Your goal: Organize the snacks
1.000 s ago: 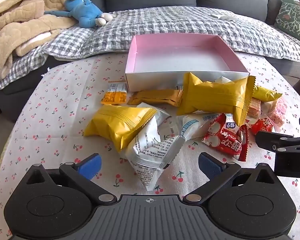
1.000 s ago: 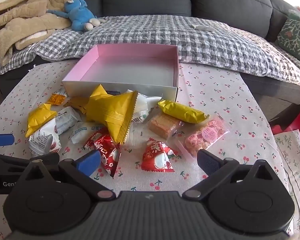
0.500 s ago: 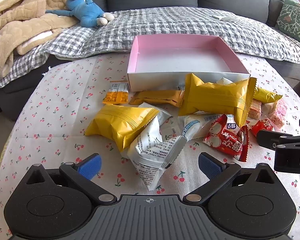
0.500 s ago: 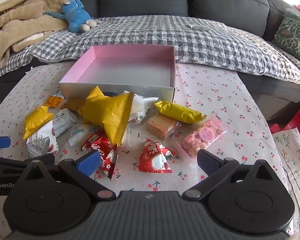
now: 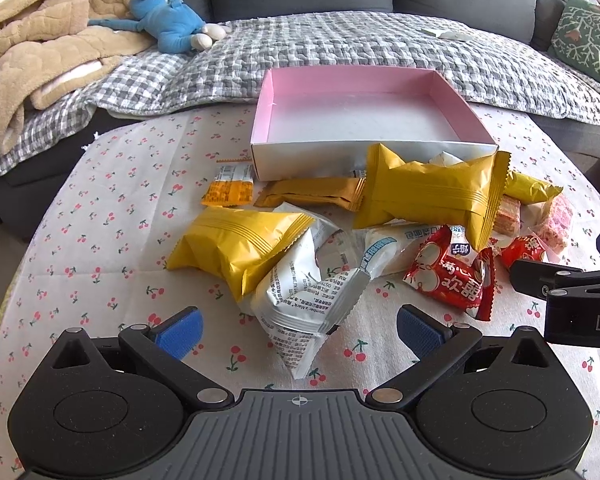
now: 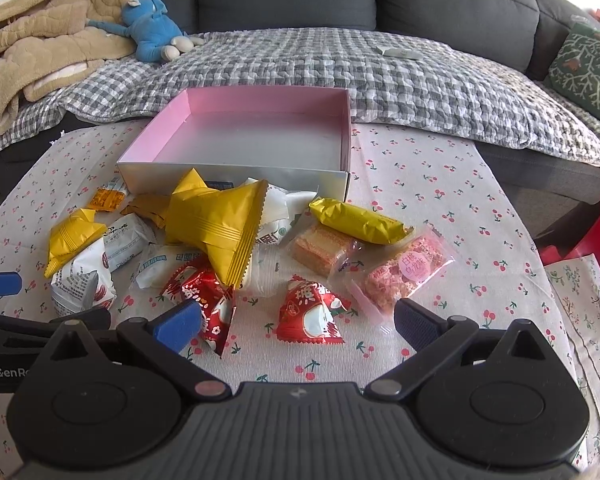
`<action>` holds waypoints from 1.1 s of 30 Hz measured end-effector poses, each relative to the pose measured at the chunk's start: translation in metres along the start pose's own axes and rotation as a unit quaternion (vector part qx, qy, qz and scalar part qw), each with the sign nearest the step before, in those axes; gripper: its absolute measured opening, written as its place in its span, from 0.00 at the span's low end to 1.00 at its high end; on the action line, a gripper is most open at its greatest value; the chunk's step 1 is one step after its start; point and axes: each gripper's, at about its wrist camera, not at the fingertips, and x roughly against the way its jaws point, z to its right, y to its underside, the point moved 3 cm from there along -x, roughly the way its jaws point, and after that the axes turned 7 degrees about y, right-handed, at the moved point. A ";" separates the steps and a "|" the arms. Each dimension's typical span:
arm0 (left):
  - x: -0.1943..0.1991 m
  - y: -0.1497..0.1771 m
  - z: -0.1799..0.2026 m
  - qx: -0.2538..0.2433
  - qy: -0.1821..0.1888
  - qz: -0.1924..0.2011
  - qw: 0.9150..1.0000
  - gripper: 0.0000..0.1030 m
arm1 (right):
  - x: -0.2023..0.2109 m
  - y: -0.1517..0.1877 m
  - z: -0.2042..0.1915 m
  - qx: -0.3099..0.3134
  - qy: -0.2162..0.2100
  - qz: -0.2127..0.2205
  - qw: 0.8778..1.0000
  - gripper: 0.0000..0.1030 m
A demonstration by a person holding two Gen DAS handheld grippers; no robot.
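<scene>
On the table (image 5: pixel 100 220), one pink box (image 5: pixel 364 92), two red packets (image 6: pixel 312 312); both claws (image 5: pixel 298 328) (image 6: pixel 296 326) gape empty.

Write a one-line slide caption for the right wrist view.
Open right gripper hovers above a red snack packet, loose snacks heaped before the empty pink box on a cherry-print tablecloth.

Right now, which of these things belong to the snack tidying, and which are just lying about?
For the job: pink box, yellow packets, white packets, red packets, pink rice bar.
Lying about: blue plush toy, beige blanket, green cushion.
</scene>
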 end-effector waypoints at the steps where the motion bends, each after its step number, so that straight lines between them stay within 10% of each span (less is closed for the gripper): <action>1: 0.000 0.000 0.000 0.000 0.000 -0.001 1.000 1.00 | 0.000 0.000 0.000 0.000 0.000 0.000 1.000 1.00; 33: -0.001 0.000 -0.003 -0.003 -0.001 -0.002 1.000 1.00 | -0.002 0.001 0.001 0.001 0.000 -0.010 1.000 1.00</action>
